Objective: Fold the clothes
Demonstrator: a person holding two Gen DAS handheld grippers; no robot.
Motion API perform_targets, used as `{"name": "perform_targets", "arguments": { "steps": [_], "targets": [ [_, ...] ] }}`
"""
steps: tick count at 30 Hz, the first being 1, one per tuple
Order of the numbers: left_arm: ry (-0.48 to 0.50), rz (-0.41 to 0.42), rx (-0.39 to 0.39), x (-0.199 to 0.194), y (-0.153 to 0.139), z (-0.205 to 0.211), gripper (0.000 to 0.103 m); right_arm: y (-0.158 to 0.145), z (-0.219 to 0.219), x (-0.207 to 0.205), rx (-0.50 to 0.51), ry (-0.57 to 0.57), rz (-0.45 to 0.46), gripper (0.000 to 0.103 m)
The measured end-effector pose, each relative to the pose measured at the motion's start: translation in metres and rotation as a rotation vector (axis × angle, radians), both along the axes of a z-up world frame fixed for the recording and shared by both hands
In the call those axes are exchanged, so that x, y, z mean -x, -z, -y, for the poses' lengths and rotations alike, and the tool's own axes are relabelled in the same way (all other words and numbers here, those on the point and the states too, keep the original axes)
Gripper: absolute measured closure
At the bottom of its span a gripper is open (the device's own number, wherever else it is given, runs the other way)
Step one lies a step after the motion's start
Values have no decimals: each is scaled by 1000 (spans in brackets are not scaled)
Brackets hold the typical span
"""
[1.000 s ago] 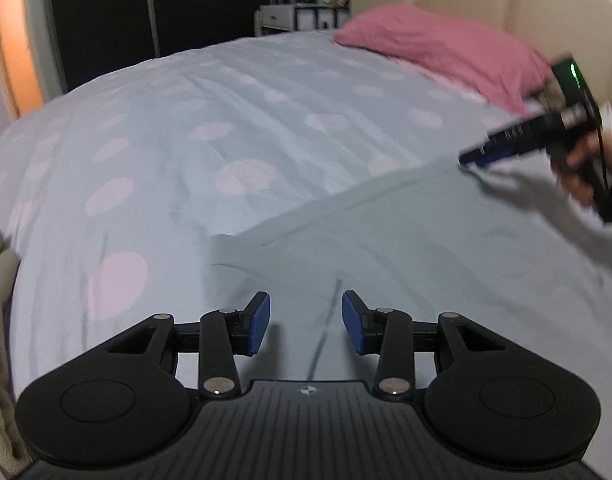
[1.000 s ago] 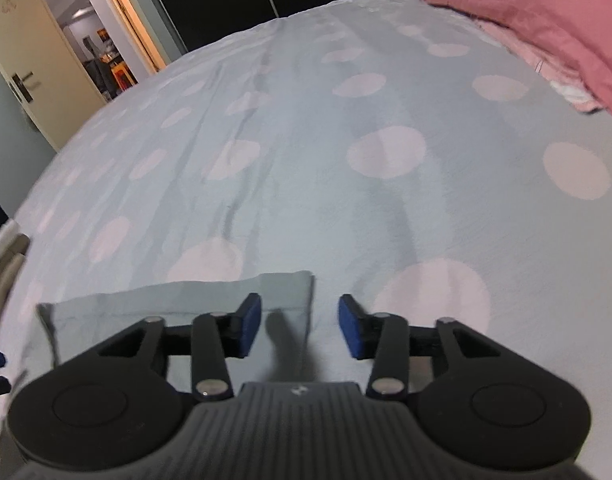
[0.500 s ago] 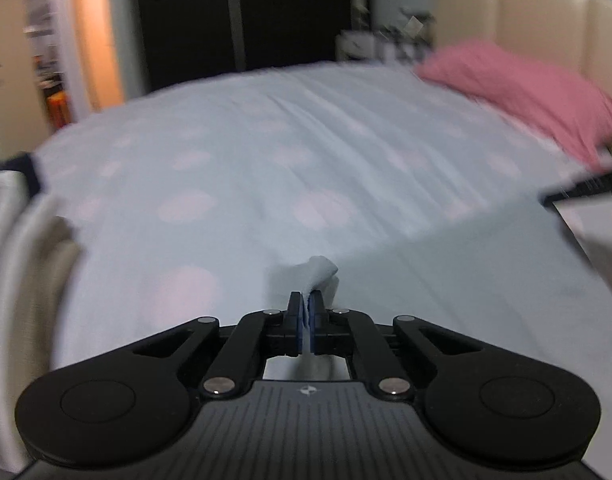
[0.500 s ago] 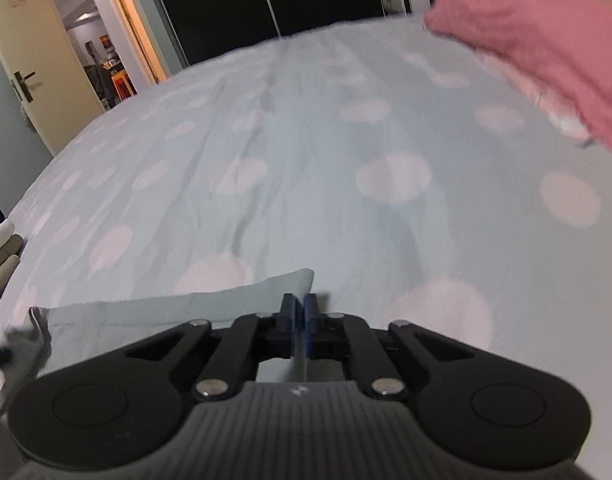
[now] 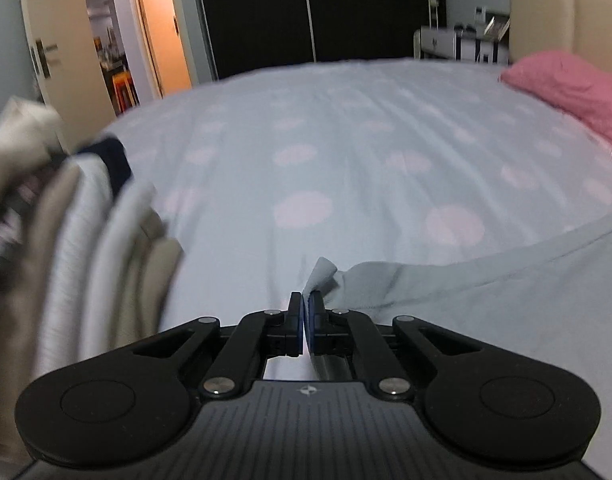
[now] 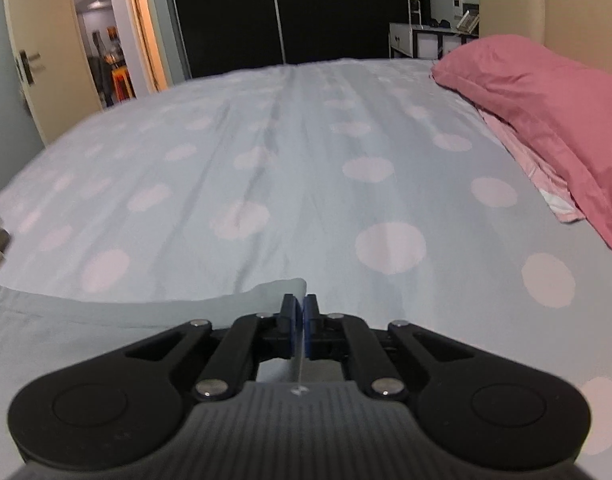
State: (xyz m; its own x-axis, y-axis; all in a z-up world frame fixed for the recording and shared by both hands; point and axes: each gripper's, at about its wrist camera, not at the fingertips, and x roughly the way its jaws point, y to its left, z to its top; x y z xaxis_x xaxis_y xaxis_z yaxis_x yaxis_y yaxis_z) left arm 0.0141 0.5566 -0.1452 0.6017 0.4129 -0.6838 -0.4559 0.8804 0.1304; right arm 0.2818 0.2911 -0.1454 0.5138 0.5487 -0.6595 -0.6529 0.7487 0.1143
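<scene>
A pale grey-green garment [image 5: 486, 280] lies on the bed and stretches between both grippers. My left gripper [image 5: 305, 308] is shut on one corner of it, and a small tuft of cloth sticks out above the blue pads. My right gripper [image 6: 300, 310] is shut on the opposite corner of the garment [image 6: 106, 320], whose edge runs off to the left. Both corners are lifted off the sheet.
The bed has a light blue sheet with pink dots [image 6: 306, 160]. A pink pillow [image 6: 546, 96] lies at the right by the beige headboard. A blurred pile of folded clothes [image 5: 66, 220] stands close on the left in the left wrist view. An open doorway [image 5: 146, 40] is at the back left.
Both grippers were open over the garment's corners a second ago, then shut on them. Since then both have risen with the cloth, and the left view has swung toward the clothes pile.
</scene>
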Motion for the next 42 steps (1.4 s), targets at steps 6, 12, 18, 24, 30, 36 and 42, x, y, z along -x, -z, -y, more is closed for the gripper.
{"name": "perform_targets", "arguments": {
  "steps": [6, 12, 18, 24, 30, 36, 42],
  "targets": [
    [-6, -75, 53, -6, 43, -13, 99, 39, -11, -14, 59, -8, -45, 98],
    [-34, -59, 57, 10, 29, -17, 78, 39, -4, -23, 84, -49, -76, 68],
    [8, -7, 93, 56, -16, 11, 73, -13, 48, -13, 85, -15, -111, 63],
    [39, -48, 50, 117, -56, 53, 70, -68, 143, 29, 97, 50, -77, 56],
    [-32, -99, 132, 193, -86, 90, 62, -100, 264, 86, 74, 205, -92, 54],
    [-74, -82, 138, 236, -99, 109, 62, -103, 363, 111, 36, 384, -83, 57],
    [-113, -66, 162, 238, -93, 108, 61, -89, 409, 98, -41, 533, -89, 58]
  ]
}}
